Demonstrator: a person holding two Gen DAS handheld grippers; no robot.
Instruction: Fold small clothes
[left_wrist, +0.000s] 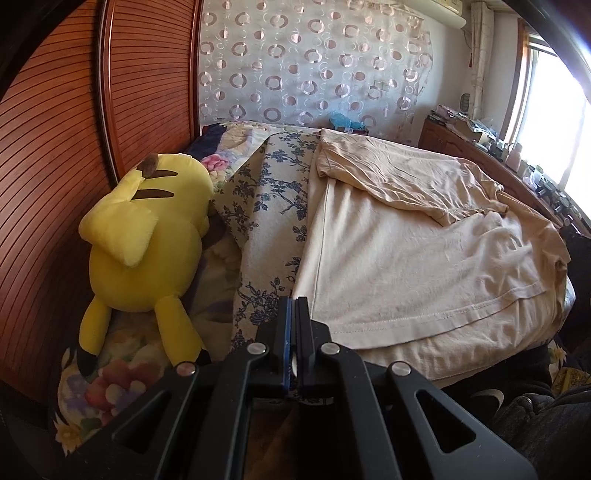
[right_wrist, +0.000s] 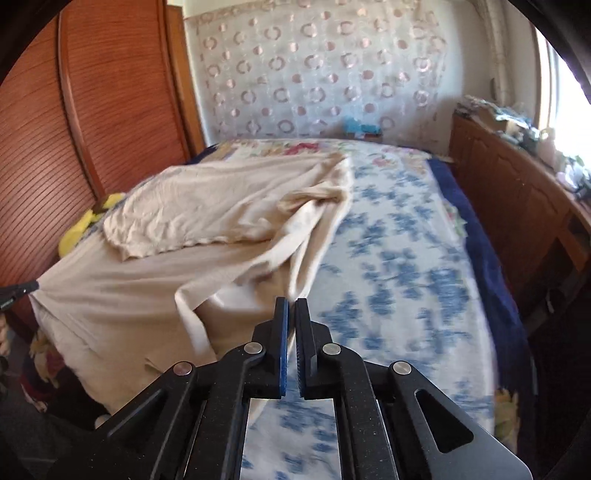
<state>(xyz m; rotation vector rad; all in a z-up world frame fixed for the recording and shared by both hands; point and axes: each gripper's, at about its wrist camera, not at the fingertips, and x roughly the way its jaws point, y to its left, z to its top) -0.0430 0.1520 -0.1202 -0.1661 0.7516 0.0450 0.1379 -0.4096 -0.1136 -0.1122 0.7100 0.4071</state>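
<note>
Left claw (left_wrist: 295, 301) pressed together, pinching the near-left corner of the cream shirt (left_wrist: 388, 266), cloth pulled taut to its tip in the right wrist view. Right claw (right_wrist: 291, 301) pads nearly touching with only a hairline slit, poised over the shirt's rumpled right edge; no fabric visible between the tips, pinch on cloth can't be confirmed. Shirt spread on blue-floral blanket (right_wrist: 406, 258) on the bed, far part folded back over itself, yellow plush toy (left_wrist: 147, 240) lying just left, beside slatted wooden panel (left_wrist: 55, 147).
</note>
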